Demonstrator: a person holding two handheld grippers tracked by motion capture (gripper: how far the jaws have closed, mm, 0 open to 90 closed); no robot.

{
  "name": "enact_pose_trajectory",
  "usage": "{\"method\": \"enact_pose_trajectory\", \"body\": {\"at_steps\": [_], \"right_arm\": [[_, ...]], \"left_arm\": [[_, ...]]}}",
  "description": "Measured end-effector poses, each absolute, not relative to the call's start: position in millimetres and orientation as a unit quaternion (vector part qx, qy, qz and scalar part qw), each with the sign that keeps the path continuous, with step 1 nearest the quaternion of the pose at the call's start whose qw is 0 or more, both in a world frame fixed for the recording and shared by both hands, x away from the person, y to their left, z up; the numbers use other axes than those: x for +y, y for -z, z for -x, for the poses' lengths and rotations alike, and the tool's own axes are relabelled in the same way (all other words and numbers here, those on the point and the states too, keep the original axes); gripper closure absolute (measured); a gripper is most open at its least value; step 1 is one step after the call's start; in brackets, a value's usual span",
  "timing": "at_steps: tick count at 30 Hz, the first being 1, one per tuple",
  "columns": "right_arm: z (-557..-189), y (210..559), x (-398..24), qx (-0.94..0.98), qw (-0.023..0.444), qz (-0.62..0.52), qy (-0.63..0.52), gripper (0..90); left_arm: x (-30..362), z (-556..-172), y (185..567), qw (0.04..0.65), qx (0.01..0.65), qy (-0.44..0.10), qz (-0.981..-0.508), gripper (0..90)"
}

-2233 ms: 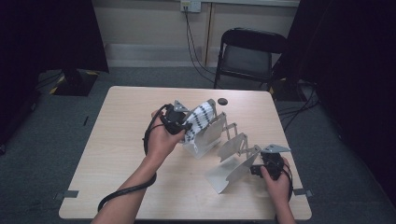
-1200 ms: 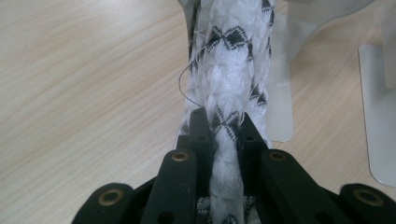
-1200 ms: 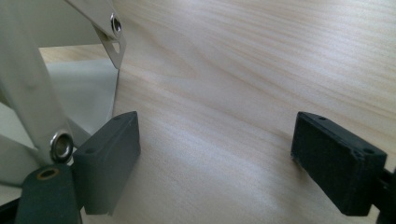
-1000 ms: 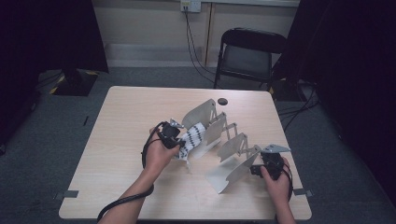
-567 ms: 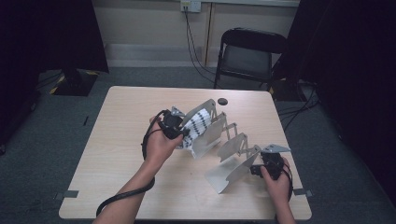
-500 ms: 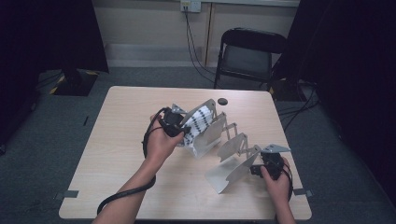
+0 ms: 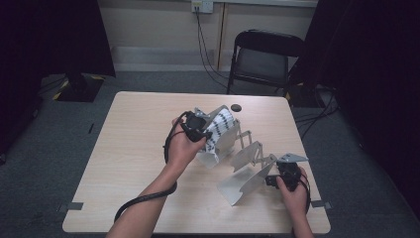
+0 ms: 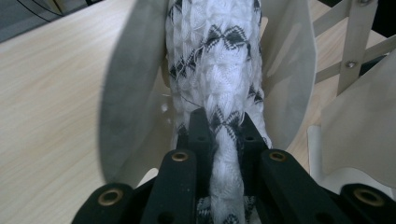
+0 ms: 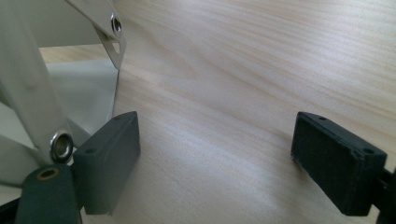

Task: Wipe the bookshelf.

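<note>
Centrally on the table (image 7: pixel 124 148): a white-and-black knitted cloth (image 8: pixel 219 74), clamped between the jaws of the left gripper (image 8: pixel 222 123) and lying between two pale panels of an accordion rack (image 7: pixel 247 163). Near right: right gripper (image 9: pixel 215 154), jaws apart over bare wood, just beside the rack's near end.

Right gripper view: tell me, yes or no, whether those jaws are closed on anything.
No: the right gripper has its jaws wide apart, with bare table between them.

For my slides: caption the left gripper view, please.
Left gripper shut on a knitted sock between two pale rack panels.
</note>
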State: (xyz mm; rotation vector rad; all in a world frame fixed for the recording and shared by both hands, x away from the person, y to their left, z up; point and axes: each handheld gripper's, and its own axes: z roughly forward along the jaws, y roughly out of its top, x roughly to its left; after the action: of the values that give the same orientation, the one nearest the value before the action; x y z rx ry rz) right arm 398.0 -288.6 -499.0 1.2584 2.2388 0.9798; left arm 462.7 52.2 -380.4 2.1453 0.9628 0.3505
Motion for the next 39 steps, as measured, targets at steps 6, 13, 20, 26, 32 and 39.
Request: {"method": "enact_pose_trajectory", "body": {"at_steps": [6,13,20,26,32,39], "right_arm": [[-398.1,499.0,-288.6,0.799,0.195,-0.449,-0.35,15.0],[-398.1,499.0,-288.6,0.799,0.195,-0.449,-0.35,15.1],[-398.1,499.0,-288.6,0.799,0.195,-0.449,-0.35,15.1],[-398.1,499.0,-288.6,0.799,0.195,-0.449,-0.35,15.1],[-398.0,499.0,-288.5,0.799,0.195,-0.449,-0.35,15.1],[-398.0,499.0,-288.5,0.799,0.195,-0.449,-0.35,15.0]], "left_arm": [[44.3,-469.1,400.1,0.362,0.386,-0.131,-0.839,80.8],[40.9,-471.4,420.3,0.341,0.396,-0.124,-0.843,80.9],[37.6,-470.2,442.6,0.324,0.399,-0.109,-0.851,80.9],[36.1,-467.1,456.4,0.307,0.387,-0.102,-0.864,81.0],[33.4,-462.6,460.5,0.31,0.37,-0.098,-0.87,80.9],[34.7,-455.7,455.6,0.324,0.348,-0.094,-0.875,80.8]]}}
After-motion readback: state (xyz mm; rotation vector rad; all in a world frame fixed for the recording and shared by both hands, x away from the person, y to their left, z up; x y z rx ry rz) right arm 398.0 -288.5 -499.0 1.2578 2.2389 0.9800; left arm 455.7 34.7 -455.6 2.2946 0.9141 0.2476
